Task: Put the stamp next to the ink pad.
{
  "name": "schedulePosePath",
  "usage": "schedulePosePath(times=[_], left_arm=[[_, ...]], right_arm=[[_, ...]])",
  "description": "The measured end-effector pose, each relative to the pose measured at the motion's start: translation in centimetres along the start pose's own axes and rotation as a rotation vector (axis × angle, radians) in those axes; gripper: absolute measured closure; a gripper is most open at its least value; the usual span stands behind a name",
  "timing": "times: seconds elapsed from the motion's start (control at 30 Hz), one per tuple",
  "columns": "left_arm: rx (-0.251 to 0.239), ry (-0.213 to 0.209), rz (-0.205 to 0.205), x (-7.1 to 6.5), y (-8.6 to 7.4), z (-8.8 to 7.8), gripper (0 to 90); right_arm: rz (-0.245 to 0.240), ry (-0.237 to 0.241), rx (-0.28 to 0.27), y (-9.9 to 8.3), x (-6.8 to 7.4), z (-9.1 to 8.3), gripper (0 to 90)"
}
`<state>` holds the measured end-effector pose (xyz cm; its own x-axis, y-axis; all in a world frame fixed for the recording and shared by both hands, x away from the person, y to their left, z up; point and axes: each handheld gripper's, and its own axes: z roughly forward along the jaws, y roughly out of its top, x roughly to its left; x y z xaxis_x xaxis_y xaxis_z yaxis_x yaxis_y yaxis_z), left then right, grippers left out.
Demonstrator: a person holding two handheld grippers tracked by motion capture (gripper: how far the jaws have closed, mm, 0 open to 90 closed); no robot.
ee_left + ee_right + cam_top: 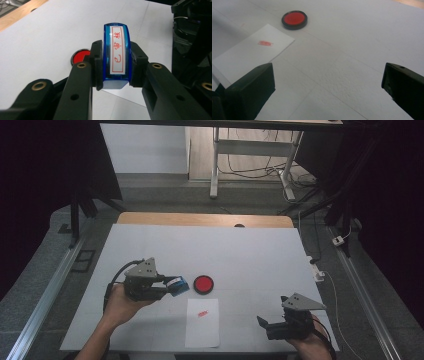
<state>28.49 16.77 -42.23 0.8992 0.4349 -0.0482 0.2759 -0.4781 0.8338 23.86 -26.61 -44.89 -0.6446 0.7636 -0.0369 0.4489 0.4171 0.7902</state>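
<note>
The left claw (172, 285) grips the blue stamp (117, 53) just left of the red ink pad (203, 284), the stamped paper (202, 325) nearer, while the right claw (265, 325) hangs open.

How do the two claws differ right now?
The left claw is shut on a blue stamp; the right claw stands open with nothing between its jaws. The left one is beside the red ink pad; the right one is near the table's front edge. Both are black and hand-held.
</note>
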Motion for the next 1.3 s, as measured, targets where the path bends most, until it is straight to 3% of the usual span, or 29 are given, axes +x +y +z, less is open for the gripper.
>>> schedulePosePath(times=[0.37, 0.6, 0.9, 1.07, 1.3], left_arm=[[0.015, 0.069, -0.048, 1.4, -0.9, -0.6, 69.3], [0.029, 0.121, -0.082, 2.3, -1.8, -0.7, 69.3], [0.037, 0.178, -0.169, 3.8, -3.3, -0.5, 69.3], [0.048, 0.199, -0.197, 4.4, -4.0, -0.1, 69.3], [0.080, 0.230, -0.197, 4.9, -4.8, 0.3, 69.2]], right_arm=[[0.043, -0.067, 0.048, -1.7, -1.5, 0.2, 0.0], [0.041, -0.070, 0.046, -1.7, -1.5, 0.1, 0.0], [0.076, -0.051, 0.033, -1.9, -1.9, -0.2, 0.0], [0.086, -0.046, 0.035, -2.0, -2.2, -0.6, 0.0], [0.139, -0.027, 0.030, -2.2, -2.8, -0.8, 0.0]])
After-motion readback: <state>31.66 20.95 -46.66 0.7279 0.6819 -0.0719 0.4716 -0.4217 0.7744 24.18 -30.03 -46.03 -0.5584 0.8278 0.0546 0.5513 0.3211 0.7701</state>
